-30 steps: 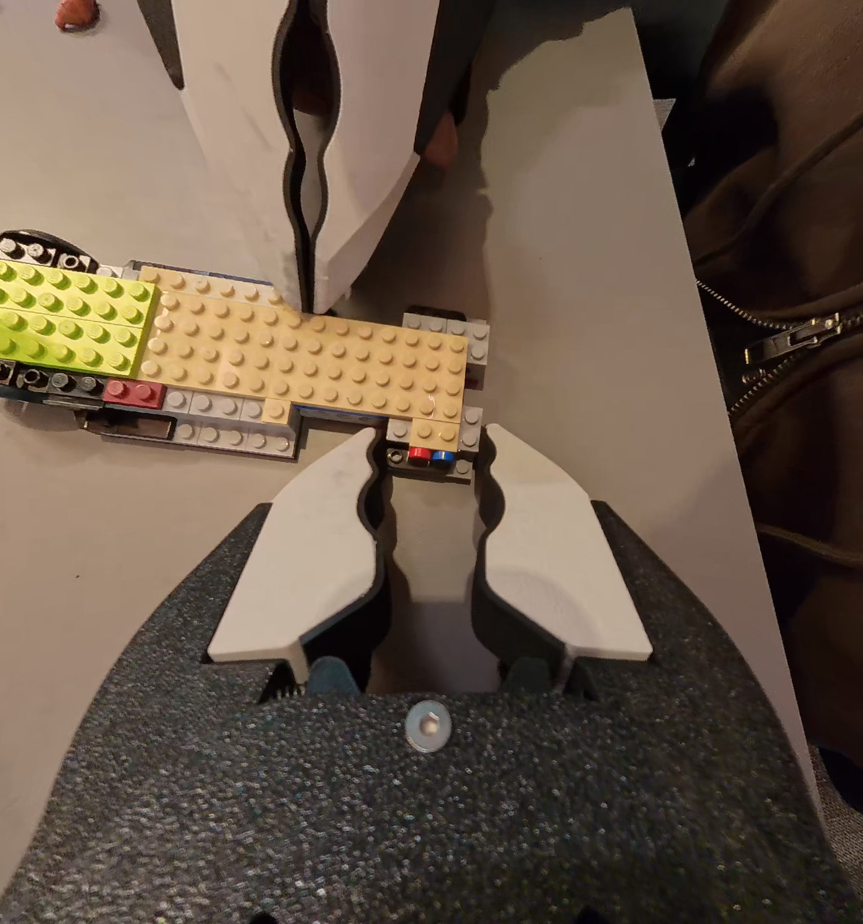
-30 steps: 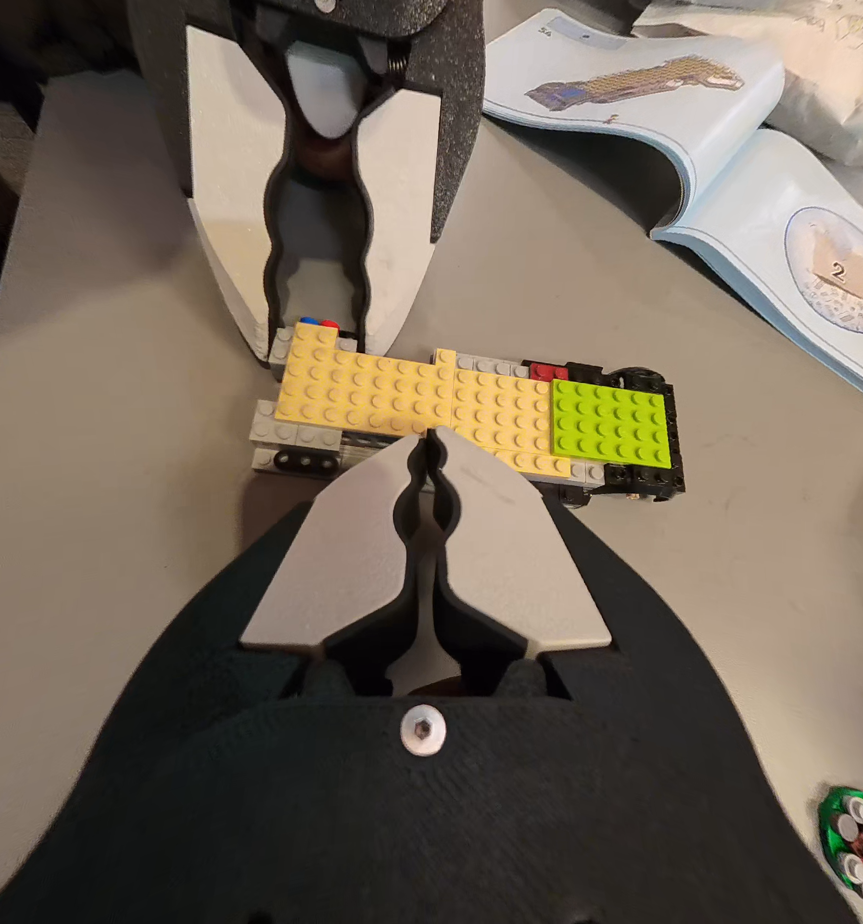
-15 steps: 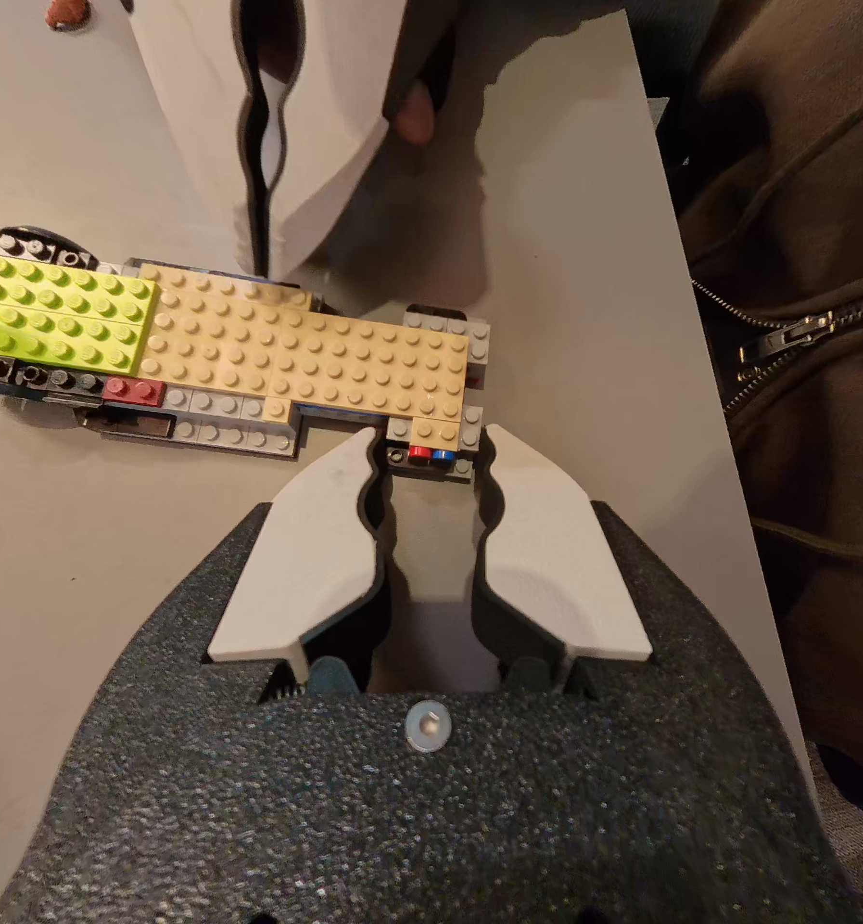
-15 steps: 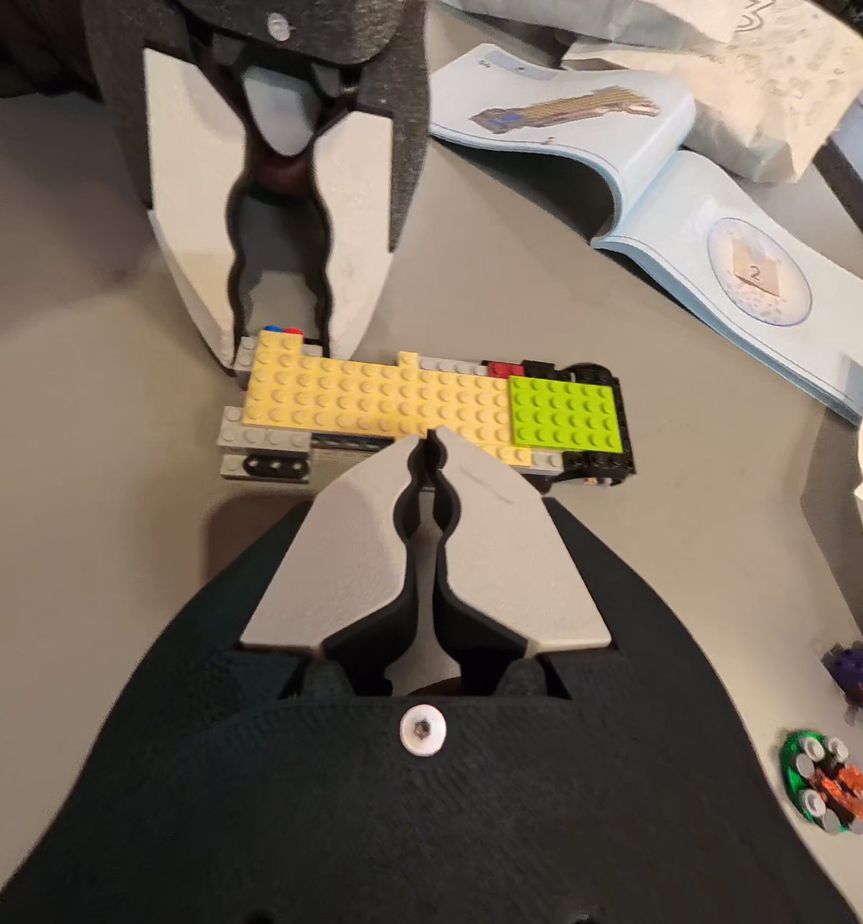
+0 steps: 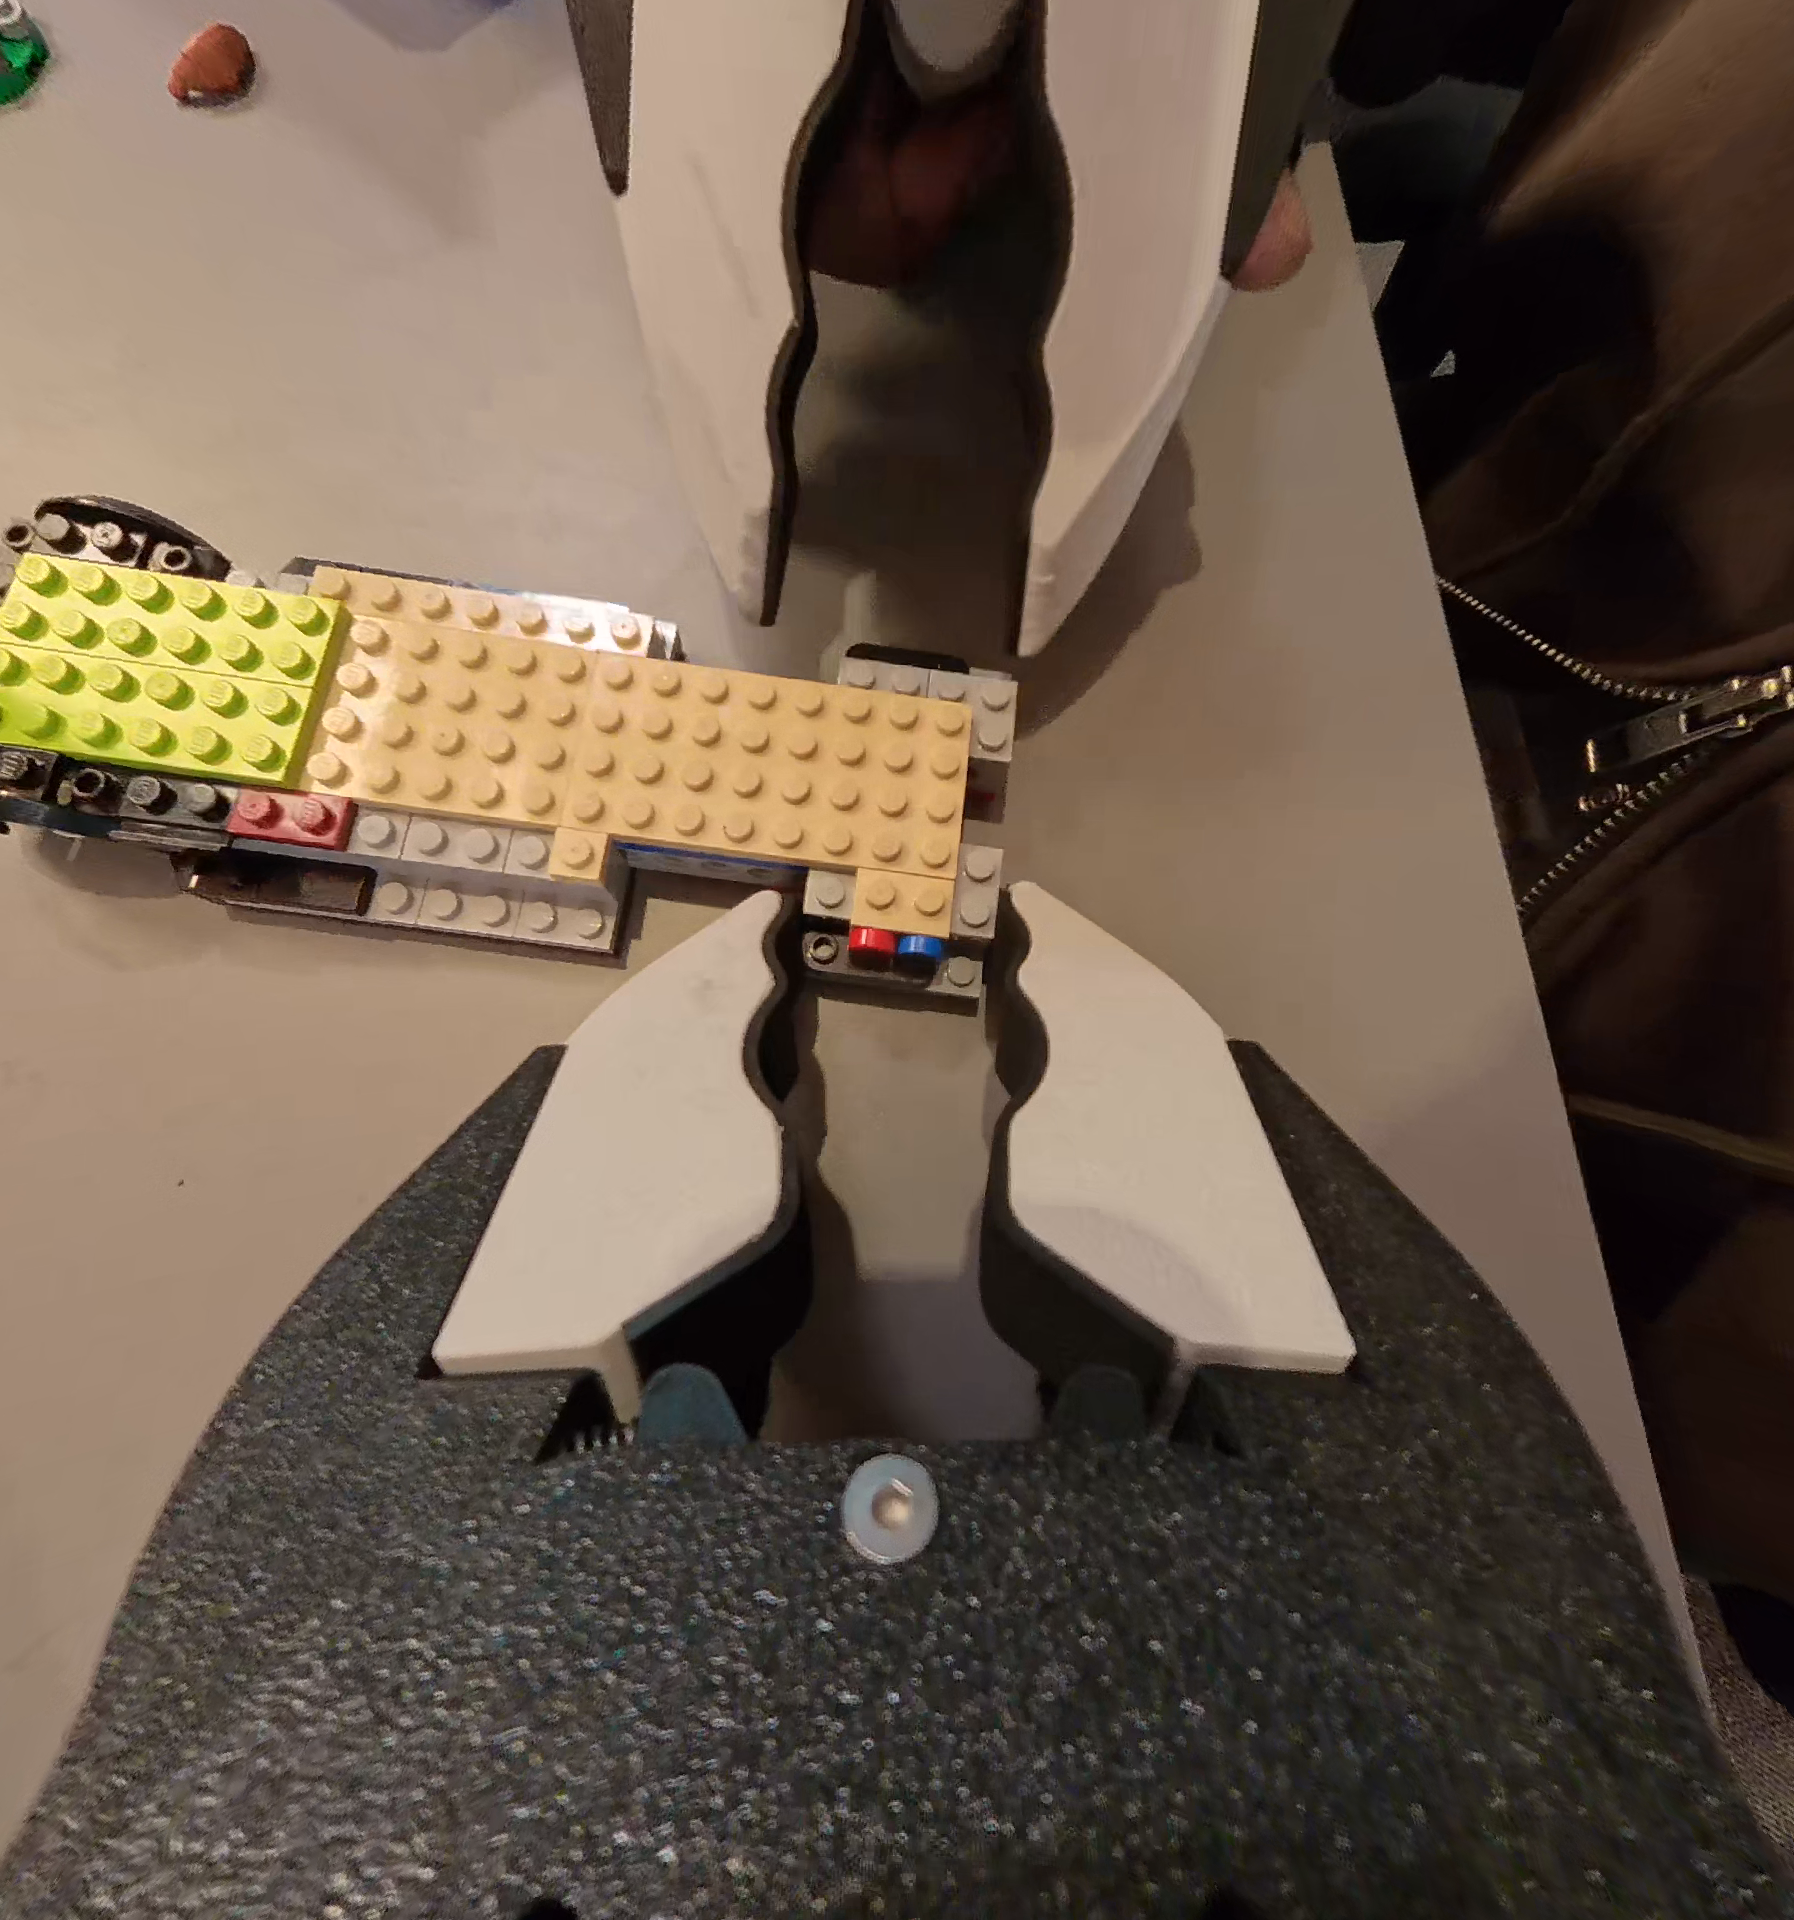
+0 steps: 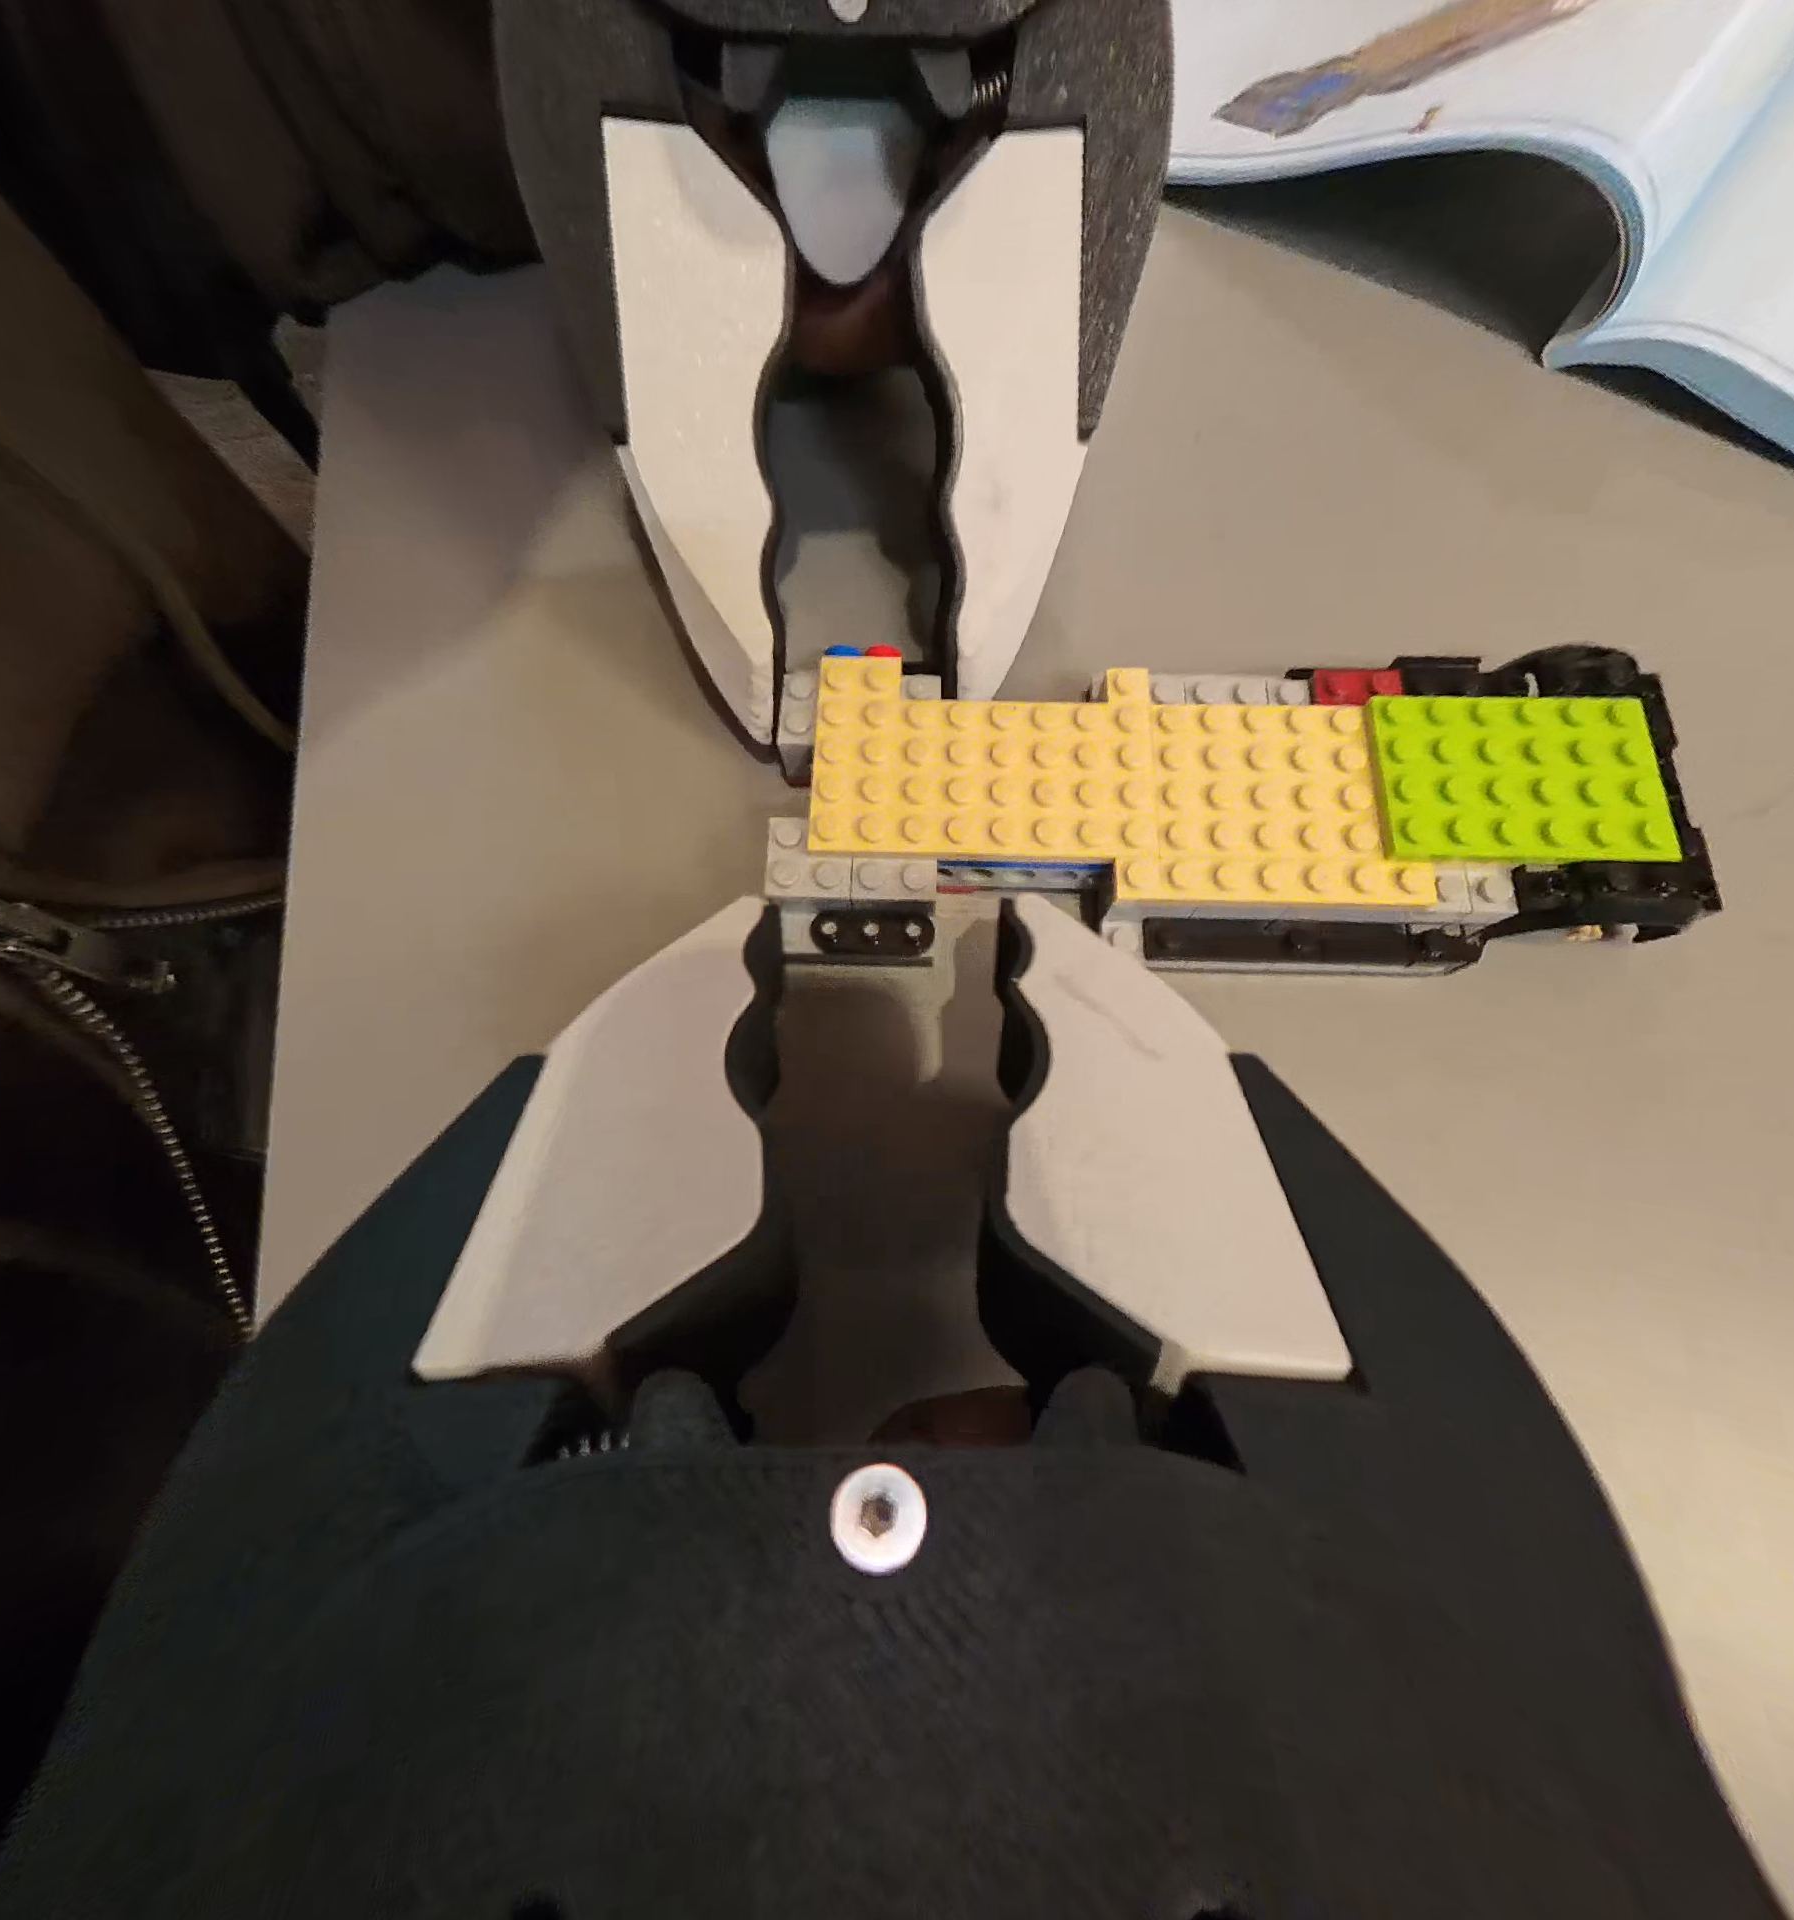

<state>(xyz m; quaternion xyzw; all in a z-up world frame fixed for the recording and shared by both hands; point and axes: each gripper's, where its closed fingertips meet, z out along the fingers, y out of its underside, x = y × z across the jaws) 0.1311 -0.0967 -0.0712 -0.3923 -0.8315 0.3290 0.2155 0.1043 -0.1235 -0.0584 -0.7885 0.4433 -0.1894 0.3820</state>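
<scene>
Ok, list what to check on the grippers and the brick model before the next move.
1. Left gripper clamped on the brick model: ok, its fingers press both sides of the end with the red and blue studs.
2. Right gripper open: ok, it straddles the grey tab with a gap at one finger.
3. Model fully on the table: ok, though close to the edge.
4. Booklet clear of both grippers: ok.
5. Plates fully pressed down: cannot tell.
</scene>
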